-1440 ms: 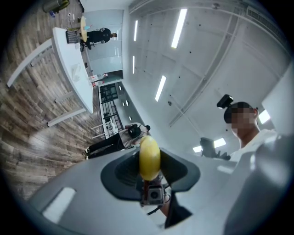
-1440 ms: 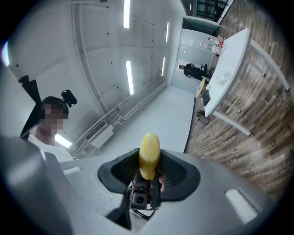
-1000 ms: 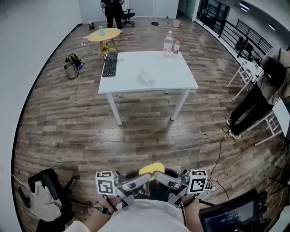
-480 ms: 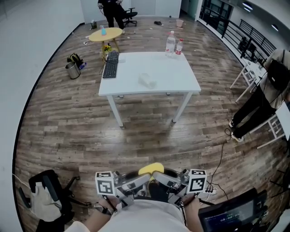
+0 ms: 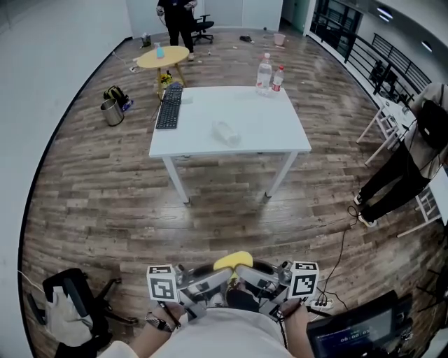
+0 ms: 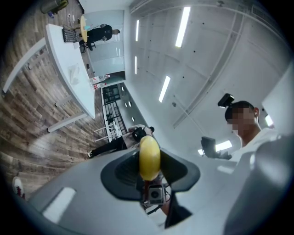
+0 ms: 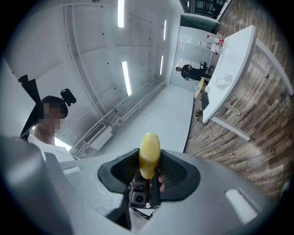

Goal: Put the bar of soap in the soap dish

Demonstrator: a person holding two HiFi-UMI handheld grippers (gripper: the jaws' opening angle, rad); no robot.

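Note:
A yellow bar of soap (image 5: 234,260) sits low in the head view, close to the person's body. My left gripper (image 5: 221,275) and right gripper (image 5: 248,273) point at each other and meet on it. In the left gripper view the soap (image 6: 149,155) stands edge-on between the dark pads (image 6: 123,170), which press on both faces. The right gripper view shows the same soap (image 7: 149,152) clamped between its pads (image 7: 177,173). A small clear thing (image 5: 225,131) lies on the white table (image 5: 273,136) far ahead; it is too small to tell whether it is the soap dish.
A black keyboard (image 5: 168,106) and two bottles (image 5: 268,74) are on the table. Beyond it stand a yellow round table (image 5: 162,57) and a person (image 5: 178,17). A metal bin (image 5: 111,111), a black chair (image 5: 70,308), white racks (image 5: 392,122) and a floor cable (image 5: 343,231) surround the wooden floor.
The table has slid a little lower and nearer in the head view as the person walks toward it. Both grippers keep the same hold on the soap.

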